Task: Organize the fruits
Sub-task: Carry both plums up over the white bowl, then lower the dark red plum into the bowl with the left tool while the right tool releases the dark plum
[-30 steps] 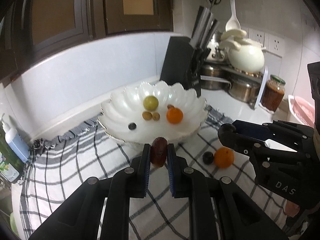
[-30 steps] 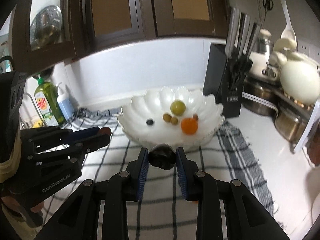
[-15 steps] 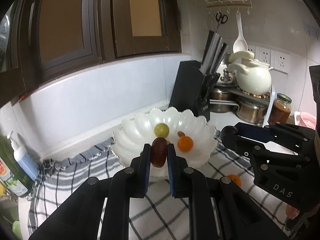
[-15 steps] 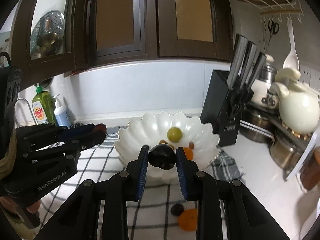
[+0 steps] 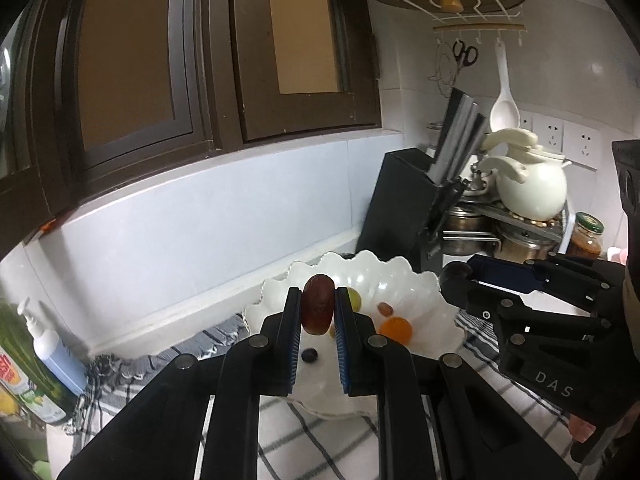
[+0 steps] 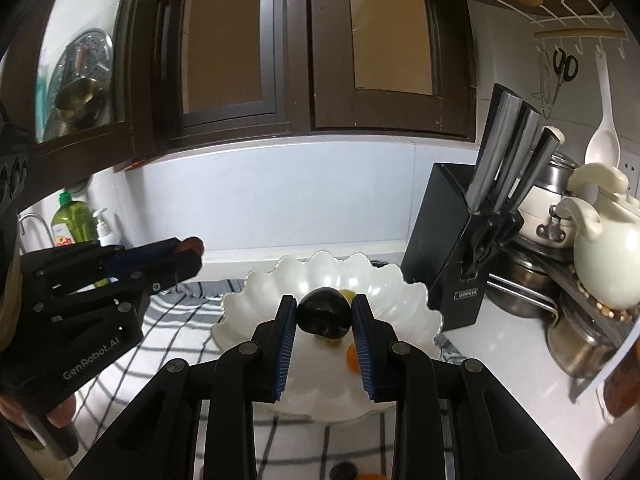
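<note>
My left gripper is clamped on a reddish-brown date, held above the scalloped white bowl. My right gripper pinches a dark plum over the same bowl (a green fruit and an orange one already lie inside), on the checked cloth.

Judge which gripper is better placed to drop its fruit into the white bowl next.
Nearly even, slight edge to the left. The left gripper holds a reddish fruit, the right gripper a dark plum; both sit over the white bowl, with neither blocking the other.
</note>
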### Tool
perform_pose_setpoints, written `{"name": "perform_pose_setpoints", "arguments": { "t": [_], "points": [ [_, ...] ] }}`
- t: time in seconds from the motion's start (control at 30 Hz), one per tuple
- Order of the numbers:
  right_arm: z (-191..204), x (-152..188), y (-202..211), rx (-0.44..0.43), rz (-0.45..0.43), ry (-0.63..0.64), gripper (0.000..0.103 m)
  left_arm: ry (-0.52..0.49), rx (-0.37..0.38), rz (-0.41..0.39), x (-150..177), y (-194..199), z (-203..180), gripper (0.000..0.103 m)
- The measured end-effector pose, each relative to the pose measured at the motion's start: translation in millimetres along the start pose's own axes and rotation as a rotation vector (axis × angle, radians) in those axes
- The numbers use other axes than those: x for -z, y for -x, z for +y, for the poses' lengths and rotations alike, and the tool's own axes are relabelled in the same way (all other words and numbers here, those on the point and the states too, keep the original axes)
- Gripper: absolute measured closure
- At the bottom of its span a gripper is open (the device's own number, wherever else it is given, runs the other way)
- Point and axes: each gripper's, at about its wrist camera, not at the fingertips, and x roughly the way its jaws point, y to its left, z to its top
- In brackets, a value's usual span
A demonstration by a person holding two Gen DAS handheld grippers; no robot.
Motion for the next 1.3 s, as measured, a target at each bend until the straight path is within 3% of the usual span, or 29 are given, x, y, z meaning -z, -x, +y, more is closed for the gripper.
{"name": "perform_pose_setpoints", "arguments": {
  "t": [0.23,0.57,1.3],
  "points": [
    [-14.7,-14.1,-34.5,0.001,0.055,-0.028,0.073,0.006,0.024,0.049,-15.0,-32.4,5.5,0.086],
    [-37.3,-22.1,-89.2,0.019,0.168,-0.056,0.073,0.035,0.048,0.179,-22.1,-94.9,12.9,0.086],
    [-57.6,0.3,-179.4,0.014,0.442,-0.111,0.073,0.08,0.082,0.467,8.9,-198.0,20.6,0.086]
  ]
}}
